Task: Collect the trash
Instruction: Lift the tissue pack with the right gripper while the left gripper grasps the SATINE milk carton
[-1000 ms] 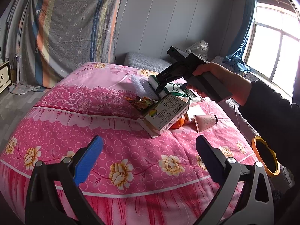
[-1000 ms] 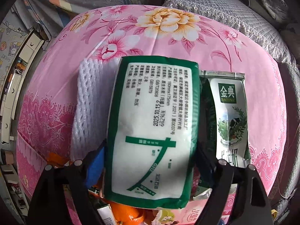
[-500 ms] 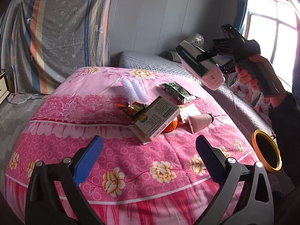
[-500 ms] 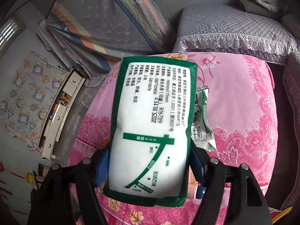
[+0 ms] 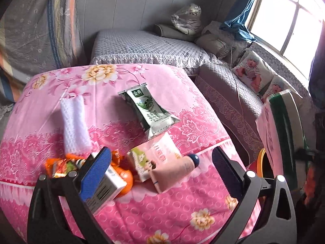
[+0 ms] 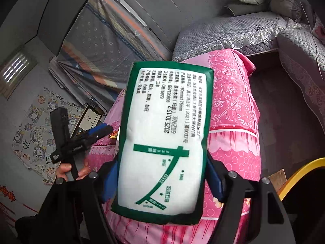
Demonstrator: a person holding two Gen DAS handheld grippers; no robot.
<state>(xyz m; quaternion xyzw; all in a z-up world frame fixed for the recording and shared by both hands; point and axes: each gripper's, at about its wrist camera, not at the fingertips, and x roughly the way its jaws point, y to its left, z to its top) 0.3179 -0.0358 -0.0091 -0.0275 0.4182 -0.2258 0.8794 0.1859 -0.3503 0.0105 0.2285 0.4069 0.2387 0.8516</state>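
The right gripper (image 6: 162,185) clamps a green-and-white tissue pack (image 6: 162,138) in the air off the bed's (image 5: 182,213) right edge, above a yellow-rimmed bin (image 6: 300,174). The left gripper (image 5: 160,170) hangs open over the litter on the pink cover: a white box (image 5: 107,187) by its left finger, an orange (image 5: 126,181), a pink tube (image 5: 174,170), a green pouch (image 5: 148,109) farther off, white foam net (image 5: 73,126) to the left.
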